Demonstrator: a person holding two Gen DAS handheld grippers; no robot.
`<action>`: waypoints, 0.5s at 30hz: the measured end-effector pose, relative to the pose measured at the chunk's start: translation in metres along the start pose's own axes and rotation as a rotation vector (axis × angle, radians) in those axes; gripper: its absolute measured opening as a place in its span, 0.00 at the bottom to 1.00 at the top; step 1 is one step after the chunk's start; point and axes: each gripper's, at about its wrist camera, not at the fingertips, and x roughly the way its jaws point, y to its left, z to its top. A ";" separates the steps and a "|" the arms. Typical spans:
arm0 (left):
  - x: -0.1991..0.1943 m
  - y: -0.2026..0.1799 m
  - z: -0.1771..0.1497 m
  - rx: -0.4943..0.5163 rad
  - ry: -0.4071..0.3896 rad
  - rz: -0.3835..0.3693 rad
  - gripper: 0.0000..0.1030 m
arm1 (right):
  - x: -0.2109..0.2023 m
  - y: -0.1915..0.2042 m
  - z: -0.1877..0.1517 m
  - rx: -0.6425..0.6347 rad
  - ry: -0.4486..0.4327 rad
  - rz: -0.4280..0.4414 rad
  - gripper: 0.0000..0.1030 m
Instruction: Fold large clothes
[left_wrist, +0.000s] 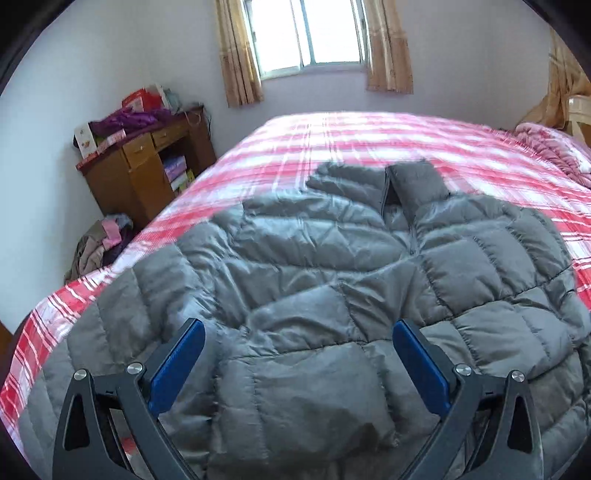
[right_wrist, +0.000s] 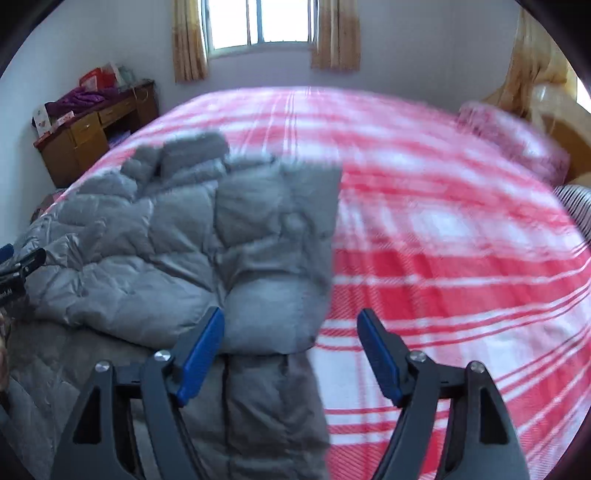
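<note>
Jacket (left_wrist: 332, 280) spread on bed (left_wrist: 369, 136); left gripper (left_wrist: 297, 332) and right gripper (right_wrist: 290, 325) wide open, empty; pinch hem evenly, fold toward collar

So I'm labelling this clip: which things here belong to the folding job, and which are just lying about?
Part of the job:
- grey puffer jacket, spread on the bed
- left gripper, open over it
- right gripper, open at its edge

Just lying about:
- wooden desk with purple cloth and boxes
- clothes pile on the floor
- pink blanket
</note>
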 end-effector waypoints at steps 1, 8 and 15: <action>0.010 -0.005 -0.002 0.008 0.032 0.019 0.99 | -0.006 0.005 0.002 -0.007 -0.025 -0.001 0.75; 0.036 -0.020 -0.018 0.033 0.088 0.058 0.99 | 0.030 0.062 -0.007 -0.130 0.051 0.074 0.75; 0.043 -0.015 -0.014 0.005 0.126 0.041 0.99 | 0.052 0.059 -0.017 -0.117 0.093 0.083 0.75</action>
